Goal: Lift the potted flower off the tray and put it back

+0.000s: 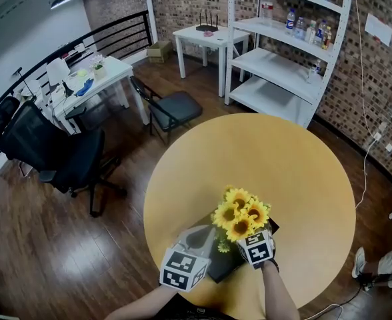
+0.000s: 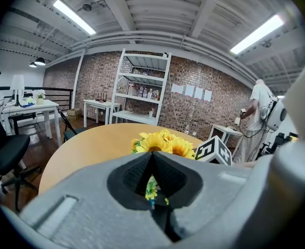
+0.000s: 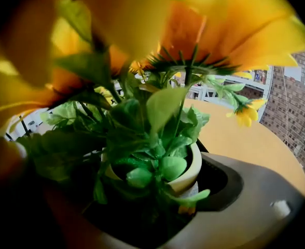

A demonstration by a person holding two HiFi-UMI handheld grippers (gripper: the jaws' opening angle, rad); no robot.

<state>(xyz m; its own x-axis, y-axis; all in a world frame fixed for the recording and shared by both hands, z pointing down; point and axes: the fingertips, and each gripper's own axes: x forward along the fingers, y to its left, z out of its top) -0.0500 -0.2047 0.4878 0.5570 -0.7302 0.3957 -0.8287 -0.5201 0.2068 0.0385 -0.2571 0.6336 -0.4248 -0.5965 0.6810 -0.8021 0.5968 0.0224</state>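
1. Potted flower [image 1: 239, 217] sits over the dark tray [image 1: 217, 270] at the near edge of the round table [image 1: 303, 172], between the left gripper [image 1: 183, 270] and the right gripper [image 1: 257, 247].
2. Left gripper view: the jaws are pressed together and empty, with the blooms just beyond.
3. Right gripper view: the jaws clasp the cream pot [image 3: 193, 171].

The potted flower [image 1: 240, 217], yellow sunflowers in a cream pot, stands upright above the dark tray [image 1: 226, 262] near the table's [image 1: 296, 172] near edge.

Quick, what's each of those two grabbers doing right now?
Left gripper: closed, holding nothing.
Right gripper: closed on the potted flower.
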